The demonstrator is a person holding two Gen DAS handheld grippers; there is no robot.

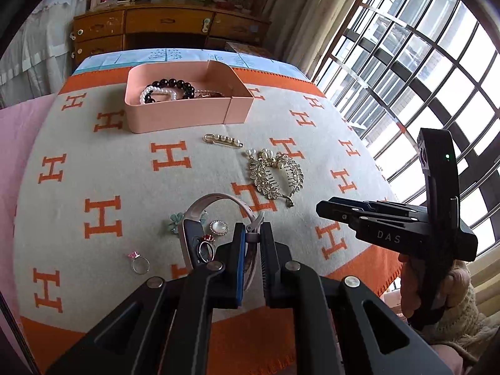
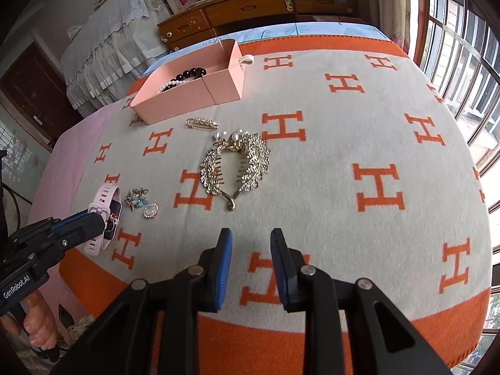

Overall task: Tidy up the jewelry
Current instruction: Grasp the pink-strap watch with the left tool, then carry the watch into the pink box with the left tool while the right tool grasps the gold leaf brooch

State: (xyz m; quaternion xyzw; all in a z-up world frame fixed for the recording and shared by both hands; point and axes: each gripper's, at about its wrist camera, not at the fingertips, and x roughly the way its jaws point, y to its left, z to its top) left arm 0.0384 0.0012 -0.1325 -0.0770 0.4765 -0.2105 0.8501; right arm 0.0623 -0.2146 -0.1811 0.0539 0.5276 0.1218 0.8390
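Observation:
My left gripper (image 1: pixel 252 234) is shut on the strap of a pink-banded watch (image 1: pixel 215 200), which hangs tilted just above the blanket; the right wrist view shows this gripper (image 2: pixel 99 218) and the watch (image 2: pixel 104 198) at the left. A red-stone ring (image 1: pixel 204 245) shows against the watch body; I cannot tell if they touch. My right gripper (image 2: pixel 251 237) is open with nothing between its fingers, over the blanket's near part, and its tips (image 1: pixel 323 211) appear at the right. A pink box (image 1: pixel 187 109) (image 2: pixel 187 93) at the back holds bead bracelets.
On the H-patterned blanket (image 2: pixel 343 143) lie a pearl pin (image 1: pixel 223 140), a gold rhinestone hair comb (image 1: pixel 275 175) (image 2: pixel 234 165), a blue flower brooch (image 2: pixel 137 198), a round pearl brooch (image 1: pixel 218 227) and a pink-stone ring (image 1: pixel 139 262). A barred window (image 1: pixel 422 72) stands on the right.

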